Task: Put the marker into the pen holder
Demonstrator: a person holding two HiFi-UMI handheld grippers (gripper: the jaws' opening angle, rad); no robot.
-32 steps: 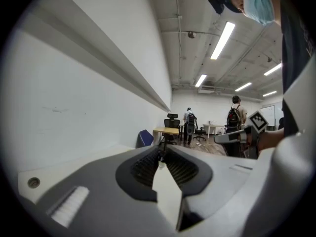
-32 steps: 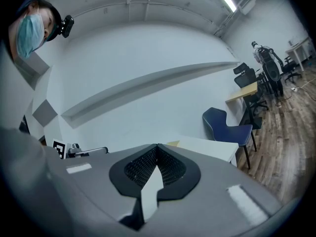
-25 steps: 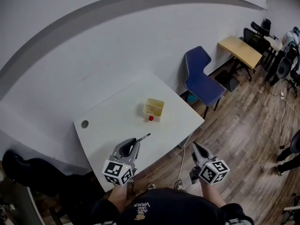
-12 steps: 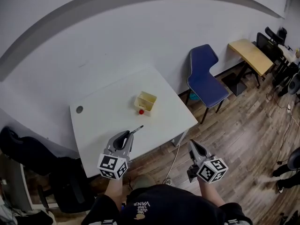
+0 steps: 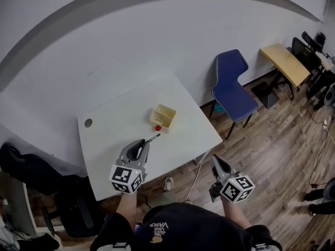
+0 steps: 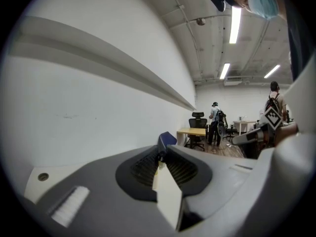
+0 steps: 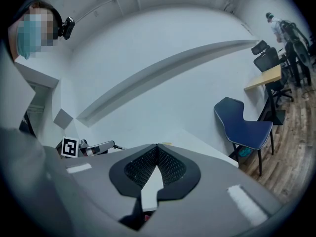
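While the white bench point(image 5: 104, 135) fills the head view's middle, the yellow pen holder point(image 5: 168, 122) stands on it at one o'clock from the left claw point(image 5: 141, 143). That claw is clamped on the marker point(image 5: 152, 138), whose long axis aims at the holder. The right claw point(image 5: 214, 160), jaws together and empty, hangs farther off at four o'clock.

Marker point(image 5: 153, 138) largely hidden within the left gripper point(image 5: 142, 144); red item point(image 5: 157, 127) at seven o'clock of the pen holder point(image 5: 166, 120) too small to be identified.

white "vans" print point(image 5: 157, 227), upside down, on the person's dark top point(image 5: 201, 229)
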